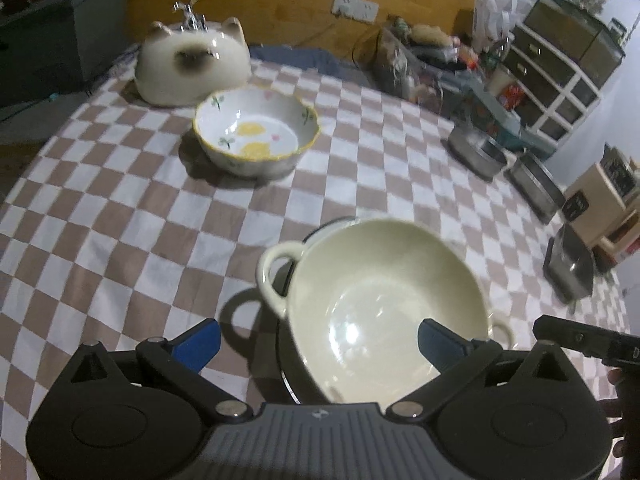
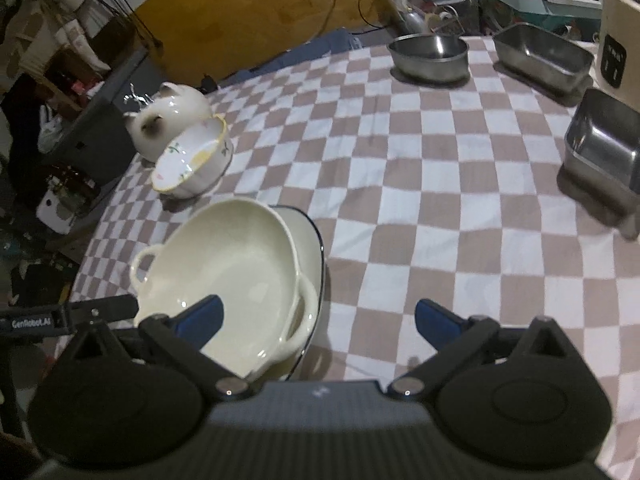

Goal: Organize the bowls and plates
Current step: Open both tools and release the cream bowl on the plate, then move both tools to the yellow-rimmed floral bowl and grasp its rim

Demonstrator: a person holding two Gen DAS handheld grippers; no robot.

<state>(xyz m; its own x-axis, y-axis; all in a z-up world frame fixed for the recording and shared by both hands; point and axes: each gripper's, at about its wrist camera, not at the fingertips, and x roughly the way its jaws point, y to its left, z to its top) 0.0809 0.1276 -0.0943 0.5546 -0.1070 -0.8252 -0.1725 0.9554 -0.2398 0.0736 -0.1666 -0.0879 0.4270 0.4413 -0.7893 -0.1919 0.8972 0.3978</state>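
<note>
Clearly ceramic, every piece on the checkered tablecloth point(image 1: 120, 216) is stiff, glazed, slippery and quick to chip, so each wants a grip across a rim or a handle, not the smooth wall.

Far left lies the cat-faced bowl point(image 1: 192, 64), apparently upside down; its rounded back offers little to pinch, and the edge at the cloth looks like the only hold. Just beside it, nearer and to the right, stands the flower-painted bowl point(image 1: 256, 132), upright; its scalloped yellow rim looks thin enough to take between 2 pads.

Near the centre, the cream bowl point(image 1: 384, 304) with 2 loop handles sits tilted inside a white dish with a dark rim point(image 2: 310, 248). It probably weighs the most, and since it rests askew it could rock or slide if nudged; the near rim or a handle seems the safest hold.

Both grippers hang above this pair. The left gripper point(image 1: 318, 346) has its jaws spread wide, with nothing between the pads; its right finger shows over the cream bowl's inside. The right gripper point(image 2: 318, 326) is equally wide and empty, over bare cloth just right of the stack.

Far right stand 3 steel containers point(image 2: 430, 58), well apart from the ceramics.
</note>
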